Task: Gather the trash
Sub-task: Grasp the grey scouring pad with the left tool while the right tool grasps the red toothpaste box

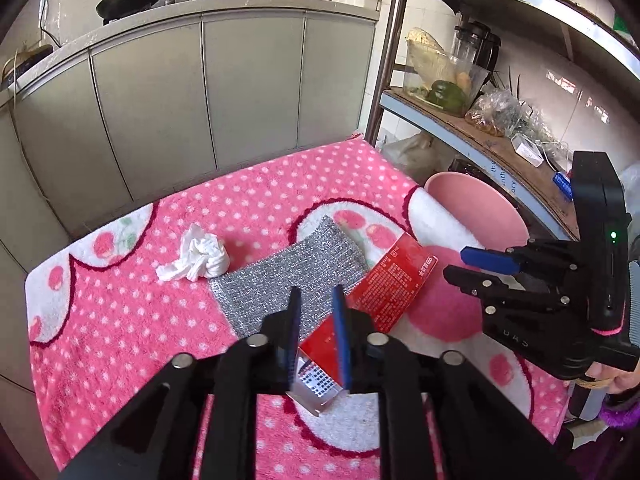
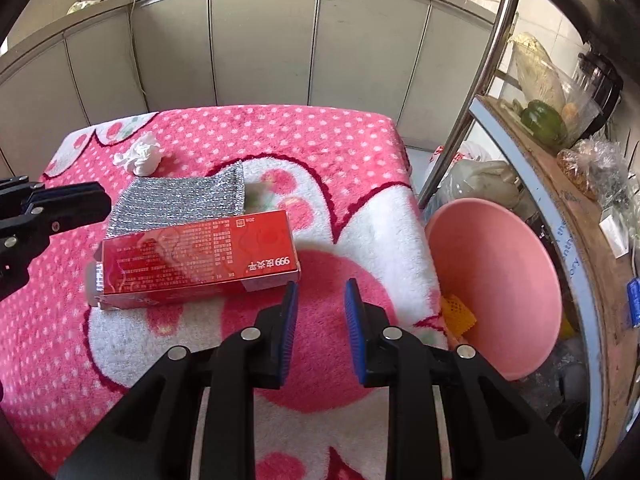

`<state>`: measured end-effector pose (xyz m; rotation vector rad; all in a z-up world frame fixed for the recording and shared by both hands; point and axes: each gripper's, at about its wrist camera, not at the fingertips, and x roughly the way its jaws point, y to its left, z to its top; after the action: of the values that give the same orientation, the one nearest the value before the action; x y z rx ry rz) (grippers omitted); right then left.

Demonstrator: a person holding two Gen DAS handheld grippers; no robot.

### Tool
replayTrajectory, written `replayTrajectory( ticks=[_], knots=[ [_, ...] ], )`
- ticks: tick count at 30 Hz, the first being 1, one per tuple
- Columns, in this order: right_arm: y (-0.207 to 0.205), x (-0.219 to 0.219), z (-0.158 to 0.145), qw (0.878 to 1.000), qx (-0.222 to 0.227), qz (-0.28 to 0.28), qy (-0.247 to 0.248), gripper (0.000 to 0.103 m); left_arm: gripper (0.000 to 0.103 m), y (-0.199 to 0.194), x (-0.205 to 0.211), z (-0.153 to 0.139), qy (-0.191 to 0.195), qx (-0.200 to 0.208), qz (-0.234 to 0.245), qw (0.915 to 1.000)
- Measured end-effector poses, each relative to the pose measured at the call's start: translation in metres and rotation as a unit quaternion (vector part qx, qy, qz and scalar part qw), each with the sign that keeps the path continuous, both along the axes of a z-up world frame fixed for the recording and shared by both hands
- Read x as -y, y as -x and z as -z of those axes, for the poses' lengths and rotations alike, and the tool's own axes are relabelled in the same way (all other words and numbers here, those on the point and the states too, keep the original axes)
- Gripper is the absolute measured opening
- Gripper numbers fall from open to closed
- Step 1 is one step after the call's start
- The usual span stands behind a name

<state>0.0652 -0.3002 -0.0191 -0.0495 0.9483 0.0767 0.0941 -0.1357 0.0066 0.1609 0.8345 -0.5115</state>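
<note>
A red carton (image 1: pixel 390 284) (image 2: pixel 200 256) lies on the pink dotted blanket (image 1: pixel 140 320) (image 2: pixel 280 140), partly over a silver scrub cloth (image 1: pixel 288 272) (image 2: pixel 180 200). A crumpled white tissue (image 1: pixel 198 258) (image 2: pixel 140 156) lies beyond the cloth. My left gripper (image 1: pixel 318 300) is open and hovers over the carton's near open end. My right gripper (image 2: pixel 320 294) is open and empty, just right of the carton; it also shows in the left wrist view (image 1: pixel 464 262). A pink bin (image 1: pixel 476 208) (image 2: pixel 492 288) stands off the blanket's right edge, with a yellow scrap (image 2: pixel 458 314) inside.
A metal shelf rack (image 1: pixel 480 148) (image 2: pixel 560 184) with bags, a green pepper and a blender stands right of the bin. Grey cabinets (image 1: pixel 200 100) (image 2: pixel 260 40) run behind the blanket. My left gripper shows at the left edge of the right wrist view (image 2: pixel 60 204).
</note>
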Motion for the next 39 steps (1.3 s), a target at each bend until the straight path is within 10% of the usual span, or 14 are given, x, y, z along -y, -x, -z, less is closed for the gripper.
replayTrajectory(
  ticks=[19,31,34,39],
  knots=[
    [-0.017,-0.009,0.012,0.968,-0.122,-0.034,-0.216,0.039,0.038,-0.108,0.023,0.051,-0.068,-0.115,0.043,0.9901],
    [-0.058,-0.009,0.017,0.953,-0.143,-0.018,-0.268,0.048,0.035,-0.051,-0.002,0.052,-0.018,-0.157,0.031,0.987],
    [-0.061,-0.012,0.013,0.954,-0.145,-0.022,-0.263,0.048,0.013,-0.03,0.002,0.048,-0.007,-0.148,0.038,0.9882],
    [-0.053,-0.022,0.01,0.961,-0.145,-0.031,-0.232,0.048,0.01,-0.006,-0.004,0.034,0.012,-0.121,-0.004,0.9926]
  ],
)
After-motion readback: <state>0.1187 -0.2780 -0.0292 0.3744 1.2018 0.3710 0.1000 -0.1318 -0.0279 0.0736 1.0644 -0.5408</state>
